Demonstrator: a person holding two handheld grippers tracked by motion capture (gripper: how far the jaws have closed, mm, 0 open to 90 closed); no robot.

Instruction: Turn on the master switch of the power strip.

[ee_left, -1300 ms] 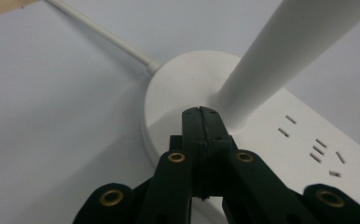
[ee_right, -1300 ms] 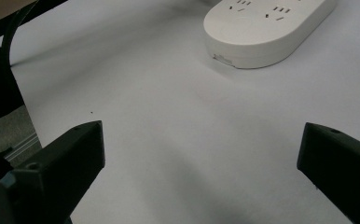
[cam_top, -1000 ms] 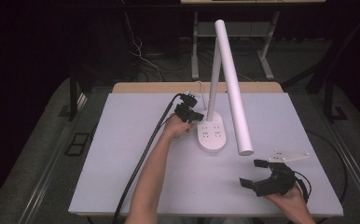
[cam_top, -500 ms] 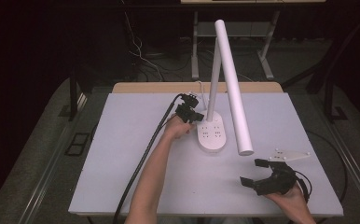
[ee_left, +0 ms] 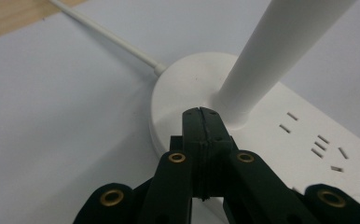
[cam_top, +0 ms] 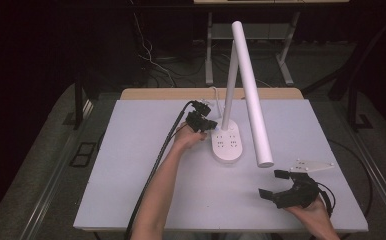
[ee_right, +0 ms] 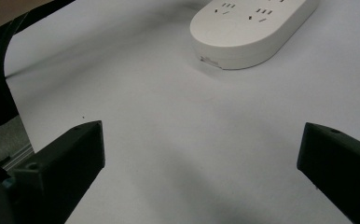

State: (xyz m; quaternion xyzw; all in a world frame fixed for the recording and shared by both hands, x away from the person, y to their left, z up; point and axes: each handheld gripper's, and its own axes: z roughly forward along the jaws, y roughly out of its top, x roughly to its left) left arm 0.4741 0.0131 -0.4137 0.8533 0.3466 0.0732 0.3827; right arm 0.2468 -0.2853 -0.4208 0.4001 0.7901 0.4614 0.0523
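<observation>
Little changes over the second. The left gripper (cam_top: 207,124), jaws pressed together, edges slightly nearer the lamp base (cam_top: 227,145), so that in the left gripper view its tips (ee_left: 201,122) sit on the rounded end of the base (ee_left: 178,93), just beside the foot of the white stem (ee_left: 266,65). The right gripper (cam_top: 277,184), jaws wide apart, drifts a touch toward the near right corner of the table (cam_top: 131,190), and the hand (cam_top: 313,215) behind it shifts with it.
</observation>
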